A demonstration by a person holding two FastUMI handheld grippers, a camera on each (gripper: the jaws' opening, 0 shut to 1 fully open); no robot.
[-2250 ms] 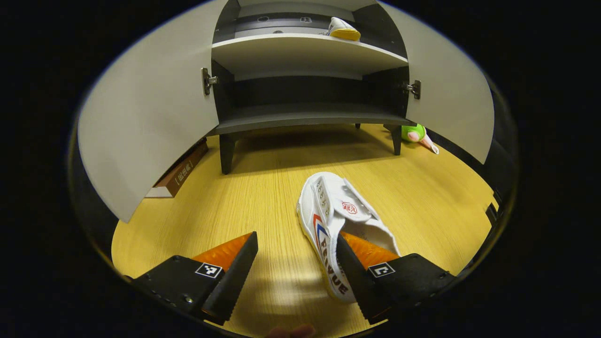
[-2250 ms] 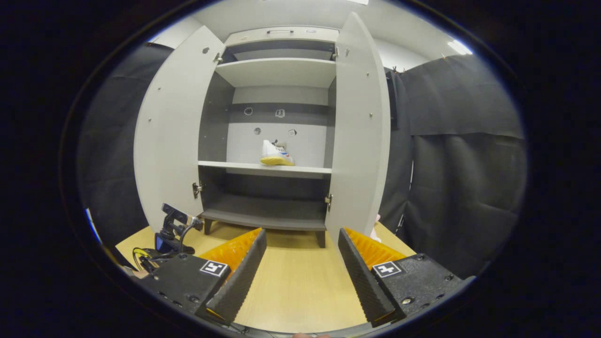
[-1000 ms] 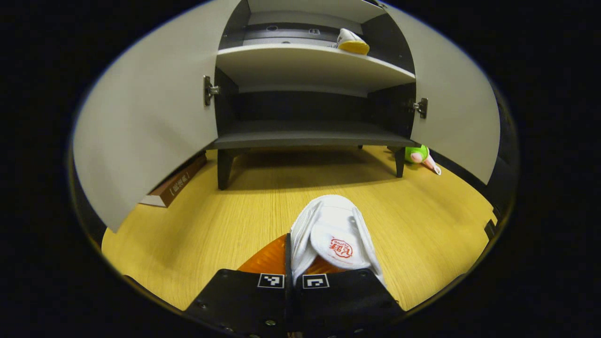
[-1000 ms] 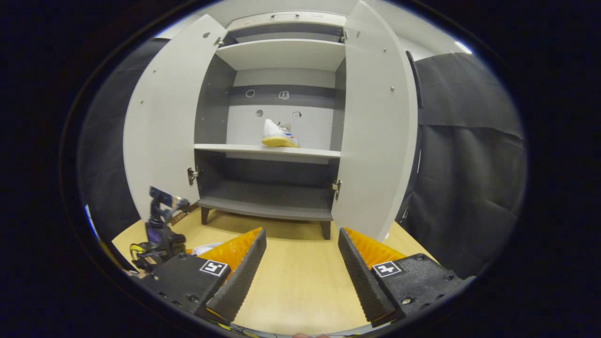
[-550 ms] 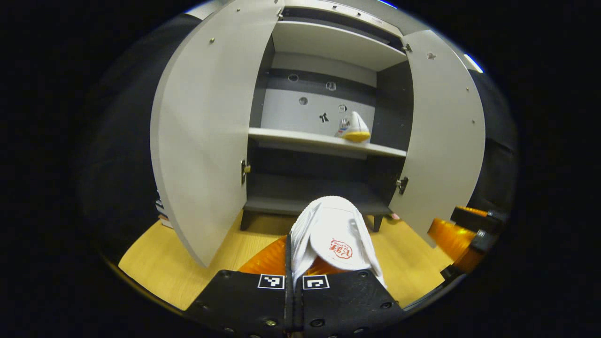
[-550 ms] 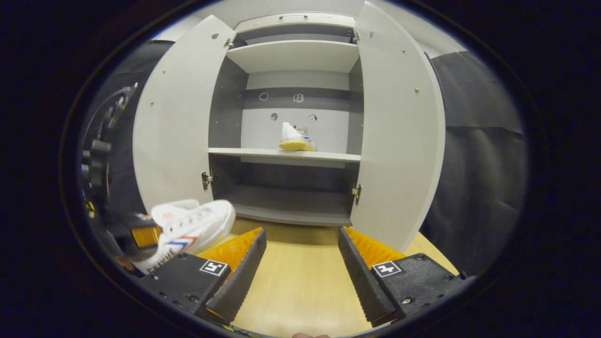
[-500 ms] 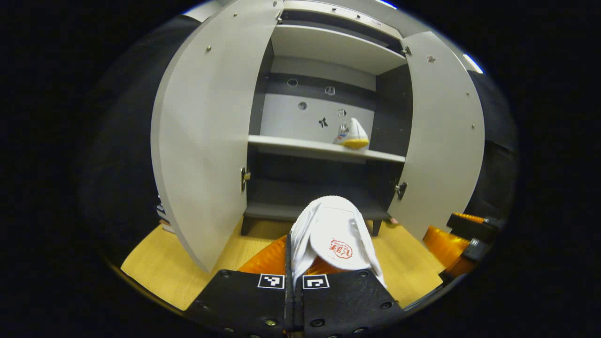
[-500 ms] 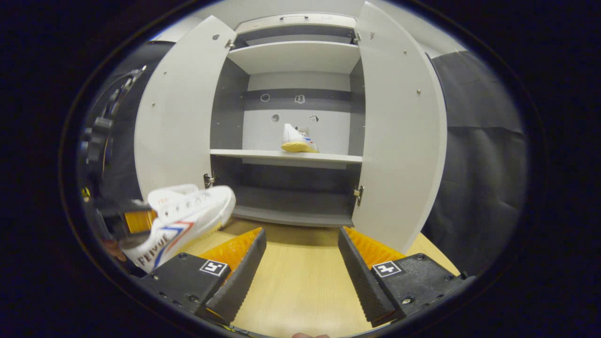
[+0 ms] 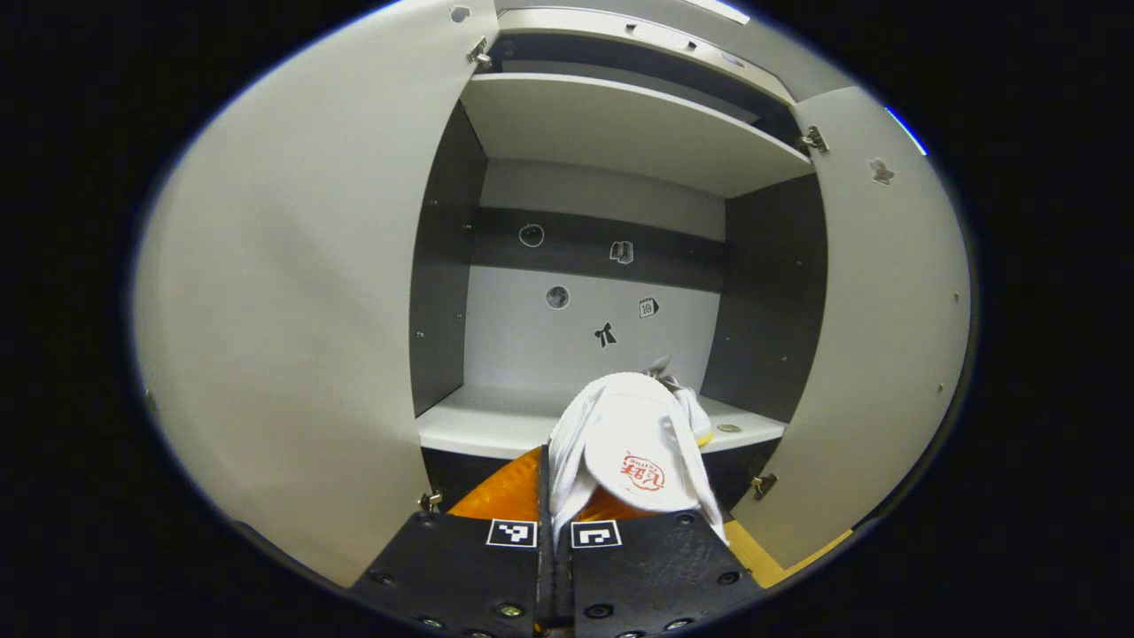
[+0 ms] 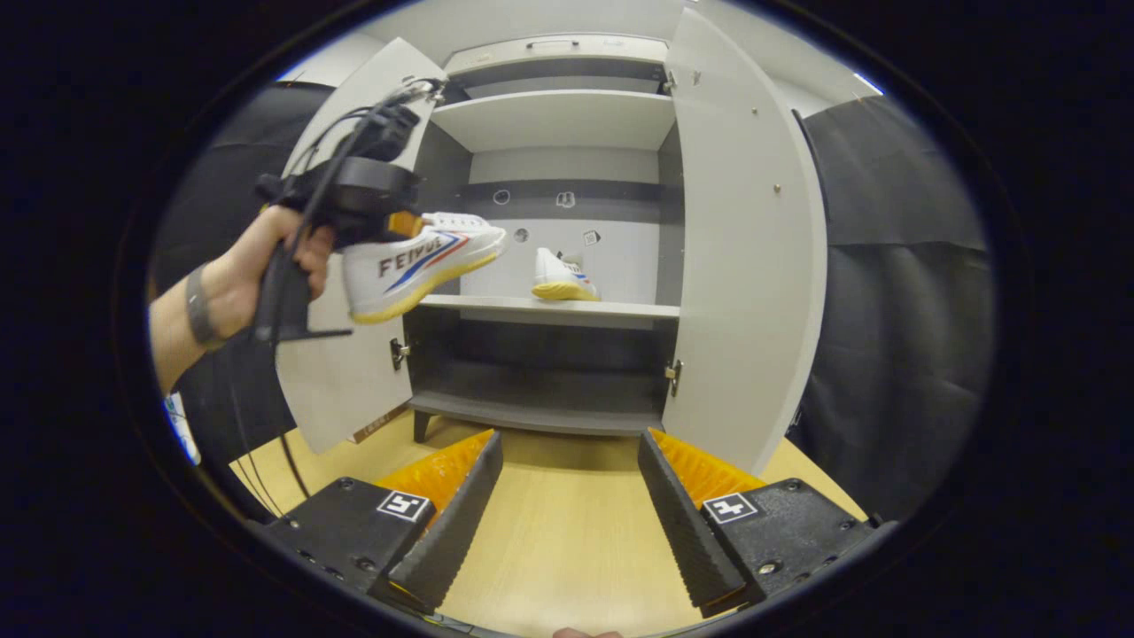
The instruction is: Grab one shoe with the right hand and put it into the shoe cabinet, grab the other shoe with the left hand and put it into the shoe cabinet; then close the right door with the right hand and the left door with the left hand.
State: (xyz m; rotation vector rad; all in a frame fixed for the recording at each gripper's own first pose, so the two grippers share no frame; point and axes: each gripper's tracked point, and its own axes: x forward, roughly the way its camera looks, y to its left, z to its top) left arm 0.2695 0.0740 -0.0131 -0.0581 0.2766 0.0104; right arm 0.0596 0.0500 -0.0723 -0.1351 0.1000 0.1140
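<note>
My left gripper [image 9: 554, 523] is shut on the heel end of a white shoe [image 9: 633, 443], and the toe points at the cabinet's middle shelf [image 9: 478, 421]. In the right gripper view a hand holds that left gripper [image 10: 403, 226] with the white shoe [image 10: 416, 261] in the air, level with the shelf and in front of the cabinet's left half. The other white shoe [image 10: 558, 275], with a yellow sole, stands on the middle shelf [image 10: 620, 310] toward the back. My right gripper [image 10: 567, 505] hangs open and low over the wooden floor. Both the left door [image 10: 345, 390] and the right door [image 10: 744, 248] stand open.
The held shoe largely hides the shelved shoe [image 9: 700, 425] in the left gripper view. Below the middle shelf lies a dark bottom shelf [image 10: 540, 408]. A brown book [image 10: 372, 427] lies on the floor under the left door. Black cloth [image 10: 895, 337] hangs at the right.
My left gripper shut on the shoe that lay on the floor and lifted it to the height of the middle shelf, closer to the cabinet. My right gripper stayed open and low.
</note>
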